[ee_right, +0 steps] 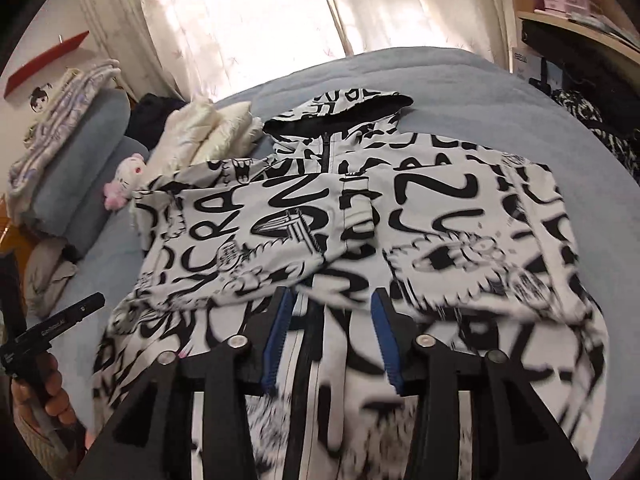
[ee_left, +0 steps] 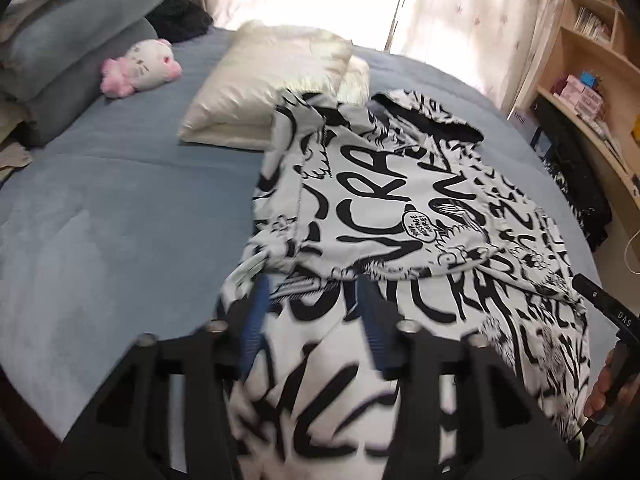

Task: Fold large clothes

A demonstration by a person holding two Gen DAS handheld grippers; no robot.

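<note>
A black-and-white graffiti-print hooded jacket [ee_right: 360, 208] lies front-up on a blue bedspread [ee_left: 100, 208], its hood [ee_right: 352, 108] pointing toward the curtained window [ee_right: 248, 12] and its zipper [ee_right: 326, 152] running down the middle. Both sleeves are folded in across the chest: the one in the left of the right wrist view [ee_right: 240, 232] lies over the body panel, and the other [ee_right: 472, 240] sits beside it, their edges meeting near the zip line.

The left gripper [ee_left: 316, 300] hovers at the jacket's lower hem area with its blue-padded fingers [ee_left: 254, 320] spread wide apart; white printed cloth shows between them, though whether it is pinched or simply underneath cannot be told (the near fabric is blurred). The right gripper [ee_right: 332, 312] is likewise parted wide, its blue pads [ee_right: 384, 336] straddling the zipper strip at the lower front, with no cloth clearly clamped.

Each camera catches the other tool at its edge: a black handle held in a hand [ee_left: 604, 380] at the right border of the left view, and a black body in a hand [ee_right: 44, 384] at the left border of the right view.

Beyond the jacket, touching its shoulder, sits a folded cream satin garment [ee_left: 272, 80]. A pink-and-white plush cat [ee_left: 140, 66] rests farther left, near stacked blue pillows [ee_left: 76, 52]. Wooden shelves [ee_left: 592, 40] stand to the right of the bed.
</note>
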